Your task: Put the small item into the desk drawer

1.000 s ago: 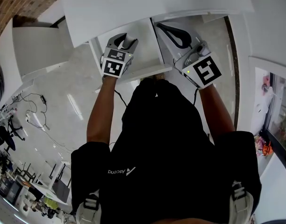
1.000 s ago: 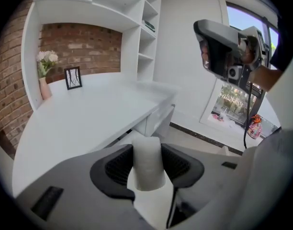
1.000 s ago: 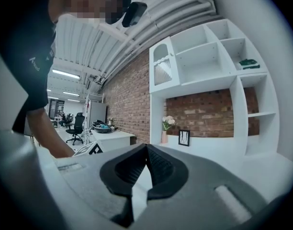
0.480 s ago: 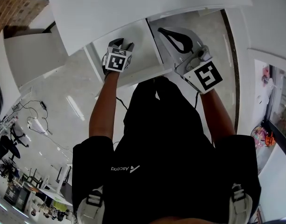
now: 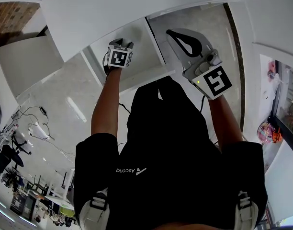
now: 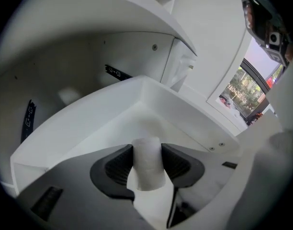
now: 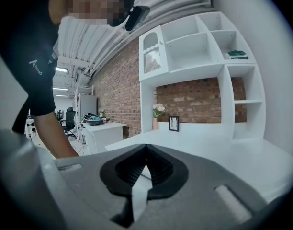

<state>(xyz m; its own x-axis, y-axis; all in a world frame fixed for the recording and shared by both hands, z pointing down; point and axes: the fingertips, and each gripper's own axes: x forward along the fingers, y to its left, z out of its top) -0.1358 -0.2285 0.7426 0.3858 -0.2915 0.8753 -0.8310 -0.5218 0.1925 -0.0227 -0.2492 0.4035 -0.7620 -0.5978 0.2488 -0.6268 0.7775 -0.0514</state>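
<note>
The small item (image 6: 147,169), a white roll, stands upright between the black pads of my left gripper (image 6: 146,150), which is shut on it. That gripper (image 5: 121,44) reaches into the open white desk drawer (image 5: 142,56), under the desk top (image 5: 151,4). In the left gripper view the roll hangs above the drawer floor (image 6: 113,119), inside its walls. My right gripper (image 5: 170,32) hovers to the right of the drawer, over the floor. Its jaws (image 7: 146,148) are shut with nothing between them.
The drawer's front rim (image 5: 147,75) lies just before the person's body. A white desk (image 7: 223,150) with shelves (image 7: 199,47), a small picture frame (image 7: 174,123) and flowers (image 7: 158,110) shows in the right gripper view, against a brick wall (image 7: 122,90).
My left gripper has moved forward, deeper over the drawer, with the roll still held. The right gripper has shifted slightly to the right and stays shut.
</note>
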